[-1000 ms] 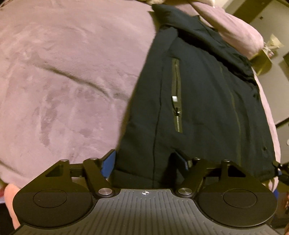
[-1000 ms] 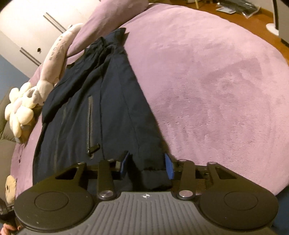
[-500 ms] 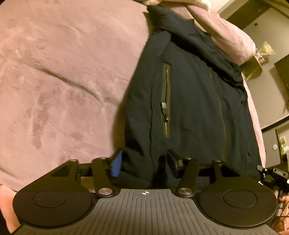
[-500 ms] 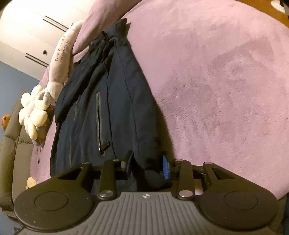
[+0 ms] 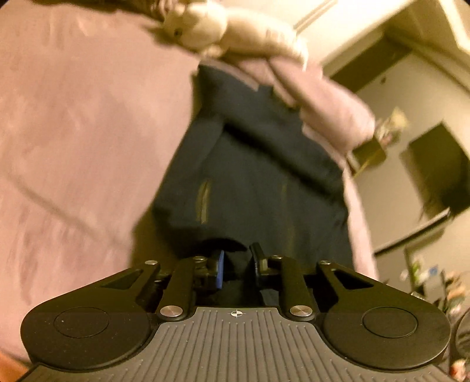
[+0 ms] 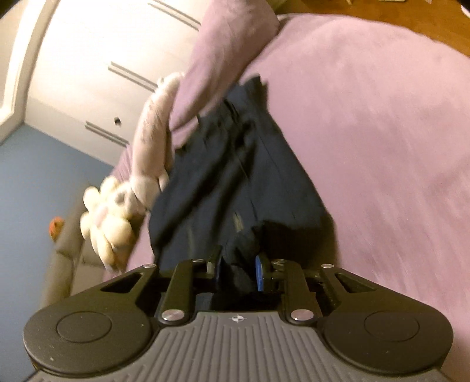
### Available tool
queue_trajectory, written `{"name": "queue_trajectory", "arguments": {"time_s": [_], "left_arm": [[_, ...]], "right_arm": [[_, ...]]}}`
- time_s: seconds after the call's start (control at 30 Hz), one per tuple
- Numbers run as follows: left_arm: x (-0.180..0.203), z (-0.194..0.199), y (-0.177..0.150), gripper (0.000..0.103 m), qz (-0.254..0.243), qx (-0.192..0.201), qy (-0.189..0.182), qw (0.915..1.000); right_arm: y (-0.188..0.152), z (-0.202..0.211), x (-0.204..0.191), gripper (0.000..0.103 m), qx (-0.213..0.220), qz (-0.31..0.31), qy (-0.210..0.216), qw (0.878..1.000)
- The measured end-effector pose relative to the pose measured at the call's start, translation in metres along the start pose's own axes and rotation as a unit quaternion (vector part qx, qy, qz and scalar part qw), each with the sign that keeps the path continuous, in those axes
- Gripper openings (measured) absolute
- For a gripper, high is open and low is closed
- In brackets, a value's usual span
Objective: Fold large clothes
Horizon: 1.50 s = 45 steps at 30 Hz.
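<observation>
A dark navy jacket lies lengthwise on a mauve bed cover, collar at the far end, a pocket zip on its near half. My left gripper holds one near hem corner, its jaws closing with dark cloth pinched between the pads. In the right wrist view the jacket runs away from my right gripper, whose jaws are also closing on the other hem corner. Both corners are raised off the cover, and the near hem bunches up at the fingers. Both views are motion-blurred.
A cream plush toy lies beside the jacket's far end, next to a mauve pillow; both show in the left view too, toy and pillow. A white wardrobe stands beyond the bed. Wide cover stretches beside the jacket.
Both grippers closed from wide around the hem to a narrow pinch on it. Both rose and tilted up, lifting the hem; more of the far room now shows.
</observation>
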State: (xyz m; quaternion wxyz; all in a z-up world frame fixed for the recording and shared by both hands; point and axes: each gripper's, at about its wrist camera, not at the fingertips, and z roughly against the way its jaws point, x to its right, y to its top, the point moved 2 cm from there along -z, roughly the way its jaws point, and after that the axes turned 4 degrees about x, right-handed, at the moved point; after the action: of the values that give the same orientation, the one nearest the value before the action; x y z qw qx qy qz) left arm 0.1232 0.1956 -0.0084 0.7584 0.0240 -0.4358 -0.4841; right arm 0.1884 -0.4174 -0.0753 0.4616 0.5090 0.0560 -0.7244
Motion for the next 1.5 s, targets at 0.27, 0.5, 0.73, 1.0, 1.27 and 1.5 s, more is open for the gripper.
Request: {"name": "queue_trajectory", "arguments": {"time_s": [0.27,0.5,0.73,1.0,1.27,1.5], "left_arm": [[0.013,-0.037,0.088,0.020,0.046,0.060,0.018,0.9970],[0.008,-0.111,0.136,0.020,0.093,0.052,0.059,0.9926],[-0.011,-0.156,0.154,0.022,0.113,0.032,0.073,0.9904],[-0.032,-0.154,0.168,0.039,0.146,0.092,0.062,0.9831],[-0.044,-0.161,0.141,0.065,0.073,0.055,0.046,0.9947],[-0.031,-0.192,0.125,0.065,0.012,0.013,0.061,0.9980]], "right_arm": [[0.079,-0.056,-0.042,0.020,0.077,0.009,-0.017,0.997],[0.116,-0.123,-0.052,0.020,0.079,0.001,-0.056,0.995],[0.129,-0.168,-0.045,0.022,0.069,0.006,-0.086,0.994],[0.136,-0.165,-0.033,0.054,0.122,-0.018,-0.049,0.991],[0.115,-0.160,-0.034,0.074,0.131,0.141,-0.124,0.974],[0.100,-0.193,-0.050,0.072,0.079,0.223,-0.138,0.962]]}}
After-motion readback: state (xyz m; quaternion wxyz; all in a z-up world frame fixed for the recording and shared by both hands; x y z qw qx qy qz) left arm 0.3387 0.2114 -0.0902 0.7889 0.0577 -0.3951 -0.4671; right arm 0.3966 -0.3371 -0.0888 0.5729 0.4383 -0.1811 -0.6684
